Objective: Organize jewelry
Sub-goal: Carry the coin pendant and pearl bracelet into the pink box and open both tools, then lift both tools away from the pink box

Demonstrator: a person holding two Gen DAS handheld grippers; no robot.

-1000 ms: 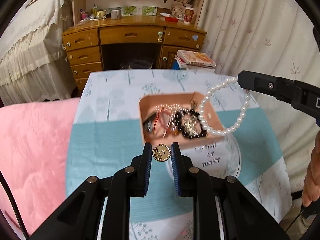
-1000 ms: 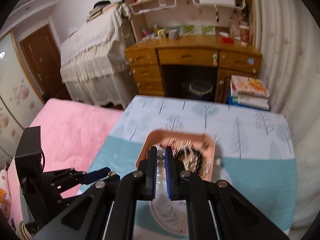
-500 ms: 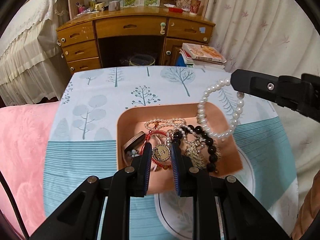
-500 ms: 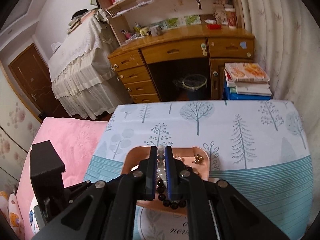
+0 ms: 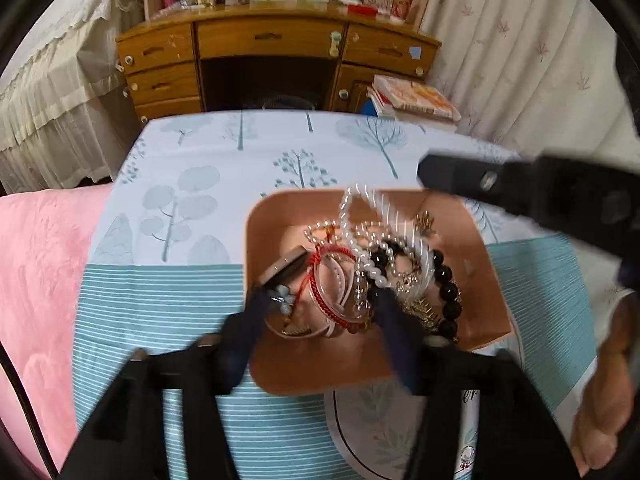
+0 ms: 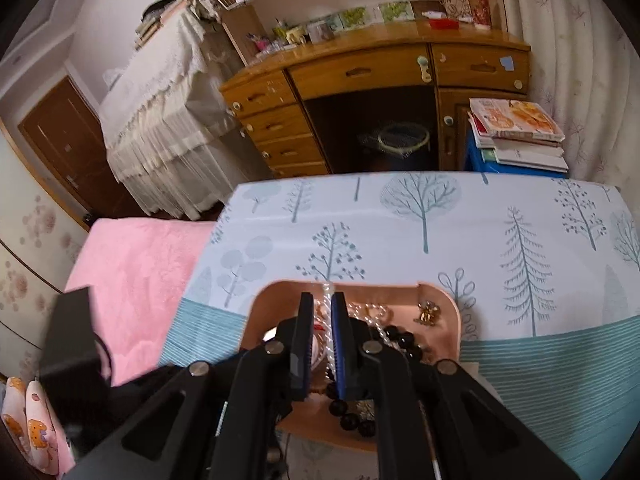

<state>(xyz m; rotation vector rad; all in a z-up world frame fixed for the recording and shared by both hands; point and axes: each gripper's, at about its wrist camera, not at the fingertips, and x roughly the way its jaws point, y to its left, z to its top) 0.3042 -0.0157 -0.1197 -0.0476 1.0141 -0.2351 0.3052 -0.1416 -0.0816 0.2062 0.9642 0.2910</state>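
A pink tray (image 5: 476, 320) holds a tangle of jewelry on the tree-print tablecloth; it also shows in the right wrist view (image 6: 444, 300). My left gripper (image 5: 320, 300) is open wide over the tray's near side, with nothing between its jaws. My right gripper (image 6: 322, 300) is shut on a white pearl bracelet (image 5: 360, 216), which hangs blurred down into the tray. Inside lie a red cord bracelet (image 5: 320, 280), a black bead bracelet (image 5: 446, 284) and a small gold piece (image 6: 428, 312).
A white plate (image 5: 360, 432) lies under the tray's near edge. A pink blanket (image 5: 36, 280) lies at the left. A wooden desk (image 6: 360, 92) and a stack of books (image 6: 516, 128) stand beyond the table.
My left gripper opened and the gold coin pendant it held is gone from its jaws. The right gripper lowered the pearl bracelet into the tray. Both moved closer to the tray.
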